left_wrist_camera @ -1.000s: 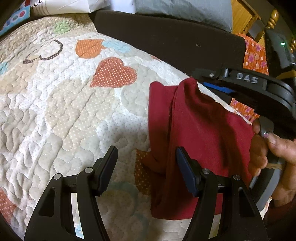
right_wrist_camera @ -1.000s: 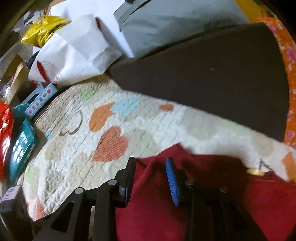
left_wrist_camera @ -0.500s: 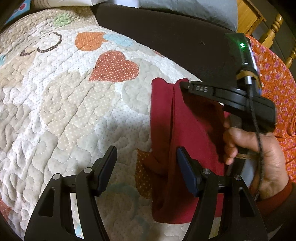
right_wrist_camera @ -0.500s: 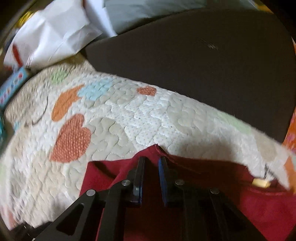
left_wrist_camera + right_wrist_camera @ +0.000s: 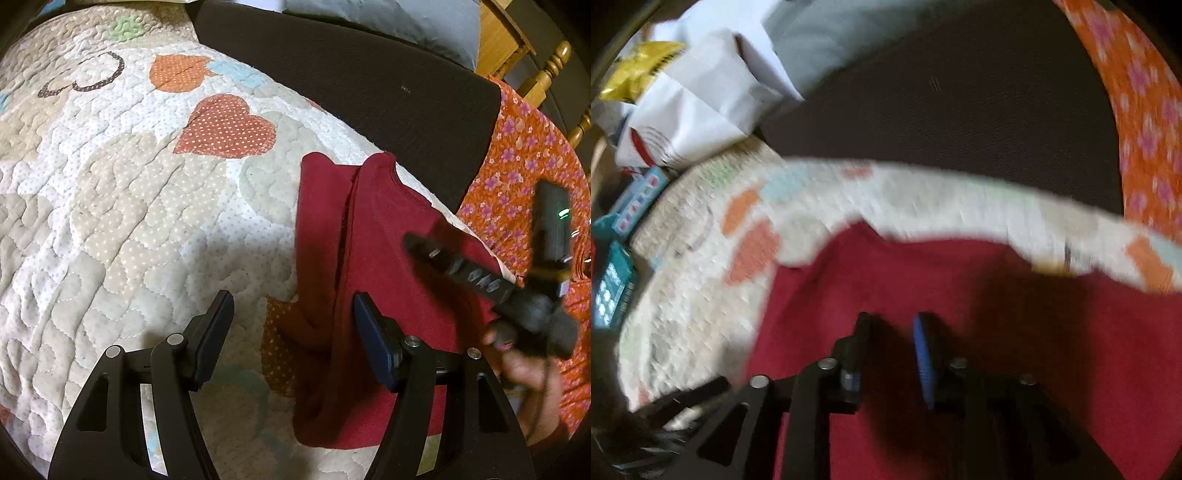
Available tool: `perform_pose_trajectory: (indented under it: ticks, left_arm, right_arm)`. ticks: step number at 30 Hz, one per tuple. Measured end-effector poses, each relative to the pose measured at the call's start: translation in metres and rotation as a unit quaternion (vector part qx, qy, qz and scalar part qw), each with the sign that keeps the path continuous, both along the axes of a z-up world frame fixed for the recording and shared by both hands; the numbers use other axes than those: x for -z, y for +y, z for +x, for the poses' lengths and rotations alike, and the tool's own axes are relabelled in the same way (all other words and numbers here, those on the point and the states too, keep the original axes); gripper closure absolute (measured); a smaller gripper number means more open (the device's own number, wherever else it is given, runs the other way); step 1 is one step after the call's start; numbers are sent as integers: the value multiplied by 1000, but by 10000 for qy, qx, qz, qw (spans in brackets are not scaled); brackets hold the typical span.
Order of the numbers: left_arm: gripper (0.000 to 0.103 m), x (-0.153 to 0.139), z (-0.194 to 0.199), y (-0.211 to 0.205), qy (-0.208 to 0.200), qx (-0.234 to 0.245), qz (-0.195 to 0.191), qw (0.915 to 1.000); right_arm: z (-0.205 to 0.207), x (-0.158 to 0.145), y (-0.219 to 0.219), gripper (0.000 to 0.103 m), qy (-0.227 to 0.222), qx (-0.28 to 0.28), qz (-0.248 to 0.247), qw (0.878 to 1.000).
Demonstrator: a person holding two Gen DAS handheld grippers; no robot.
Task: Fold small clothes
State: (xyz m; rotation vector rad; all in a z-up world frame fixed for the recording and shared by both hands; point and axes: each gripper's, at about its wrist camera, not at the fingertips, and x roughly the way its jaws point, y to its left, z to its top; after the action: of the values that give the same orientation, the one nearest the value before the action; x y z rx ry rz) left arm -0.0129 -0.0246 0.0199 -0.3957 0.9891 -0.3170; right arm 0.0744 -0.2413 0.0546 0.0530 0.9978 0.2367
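Note:
A dark red garment [image 5: 391, 236] lies partly folded on the heart-patterned quilt [image 5: 140, 206], one layer lapped over its left side. My left gripper [image 5: 291, 306] hovers open over the garment's near left edge, its right finger above the red cloth and its left finger above the quilt. My right gripper [image 5: 891, 321] hangs just over the middle of the garment [image 5: 979, 273]. Its jaws are opening, with only the flat cloth showing beneath the gap. In the left wrist view the right gripper [image 5: 413, 242] is a blurred black shape held by a hand [image 5: 524, 373] at the right.
A dark brown cushion [image 5: 369, 85] borders the quilt's far side, with a grey pillow [image 5: 388, 22] behind. Orange floral cloth [image 5: 517, 166] lies to the right, beside wooden furniture [image 5: 546, 70]. White paper bags [image 5: 701, 99], a yellow packet [image 5: 635, 74] and teal boxes [image 5: 613, 288] crowd the far left.
The right gripper closed at the garment's far corner, then drew back toward the near right and its jaws widened. The cloth lies flatter. The left gripper has stayed put.

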Motion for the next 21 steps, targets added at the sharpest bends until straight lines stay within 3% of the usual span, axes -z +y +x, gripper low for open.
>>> perform_pose_trajectory:
  ticks: [2, 5, 8, 11, 13, 15, 18, 21]
  left_arm:
    - [36, 1, 0, -4, 11, -34, -33, 10000]
    - [33, 2, 0, -8, 21, -13, -63, 10000]
    - [33, 0, -3, -11, -9, 1, -14, 10000]
    - [33, -1, -3, -14, -34, 17, 2, 10000]
    - [33, -1, -4, -16, -74, 13, 51, 10000]
    - [33, -1, -4, -20, -127, 25, 98, 9999]
    - [33, -2, -5, -24, -239, 46, 199, 9995]
    - [33, -1, -5, -27, -325, 84, 246, 9991]
  right_arm:
    - [-4, 2, -2, 77, -137, -20, 44, 9999]
    - [-11, -14, -9, 77, 56, -118, 226, 9997]
    - [-41, -41, -43, 74, -302, 157, 358, 9988]
    - [-75, -57, -92, 71, -650, 706, -189, 9952]
    - [-93, -61, -130, 65, -812, 1272, -831, 9850]
    - [-98, -58, -161, 59, -784, 1735, -1110, 9754]
    - [-90, -42, -209, 59, -380, 2231, -874, 9701]
    - [-76, -30, -223, 64, -248, 2066, -344, 9775]
